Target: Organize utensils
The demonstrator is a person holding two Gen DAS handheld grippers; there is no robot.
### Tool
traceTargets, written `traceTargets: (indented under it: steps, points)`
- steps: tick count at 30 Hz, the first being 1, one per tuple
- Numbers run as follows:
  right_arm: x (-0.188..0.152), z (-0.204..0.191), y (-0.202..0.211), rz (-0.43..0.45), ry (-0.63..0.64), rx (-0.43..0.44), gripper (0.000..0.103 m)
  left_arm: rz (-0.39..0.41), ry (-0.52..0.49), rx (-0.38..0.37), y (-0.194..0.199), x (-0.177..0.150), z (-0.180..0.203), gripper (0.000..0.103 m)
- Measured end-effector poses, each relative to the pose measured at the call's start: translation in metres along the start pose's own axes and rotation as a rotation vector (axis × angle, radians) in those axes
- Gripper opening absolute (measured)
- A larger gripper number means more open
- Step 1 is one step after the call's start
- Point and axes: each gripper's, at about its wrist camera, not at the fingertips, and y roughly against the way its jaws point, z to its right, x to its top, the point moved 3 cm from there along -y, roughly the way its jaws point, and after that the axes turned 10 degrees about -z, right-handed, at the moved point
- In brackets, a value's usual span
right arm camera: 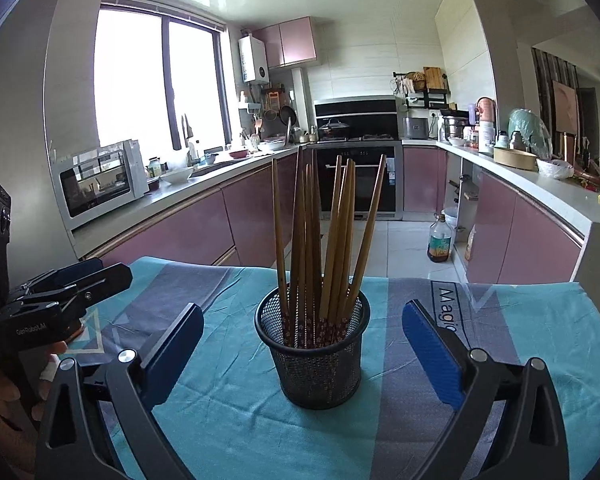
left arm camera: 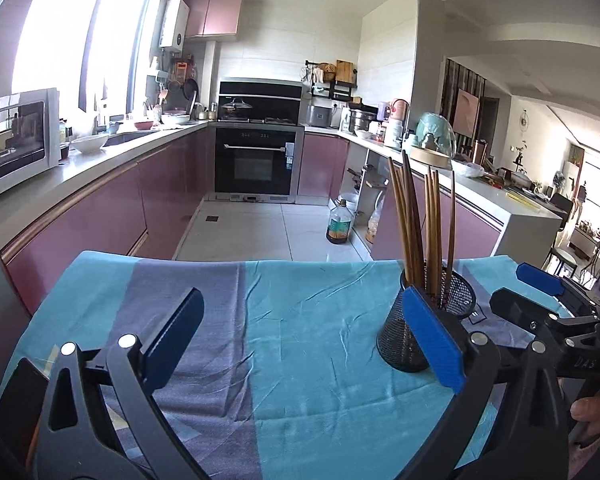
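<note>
Both sets of jaws were spread wide with nothing gripped. The right gripper (right arm camera: pixel 302 344) was lined up on the black mesh holder (right arm camera: pixel 314 354), which sat between its blue pads, untouched. A bunch of wooden chopsticks (right arm camera: pixel 324 240) was stood upright in it. The left gripper (left arm camera: pixel 300 332) was pointed at bare striped blue cloth (left arm camera: pixel 300 360), the holder just behind its right pad. A microwave (right arm camera: pixel 100 180) was parked on the counter beyond.

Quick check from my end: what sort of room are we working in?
A home kitchen, almost certainly: a built-in oven under a hob, a microwave on the counter by the window, and pink base cabinets along both sides.
</note>
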Motion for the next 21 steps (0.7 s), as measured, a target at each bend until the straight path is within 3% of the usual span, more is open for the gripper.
traceTargets:
  steps: [12, 21]
  points:
    - [-0.017, -0.021, 0.027, 0.116, 0.035, -0.058, 0.096, 0.084, 0.009, 0.038, 0.031, -0.022, 0.0, 0.097]
    - [-0.024, -0.025, 0.035, 0.137, 0.025, -0.069, 0.096, 0.123, 0.033, 0.047, 0.048, -0.033, -0.004, 0.097]
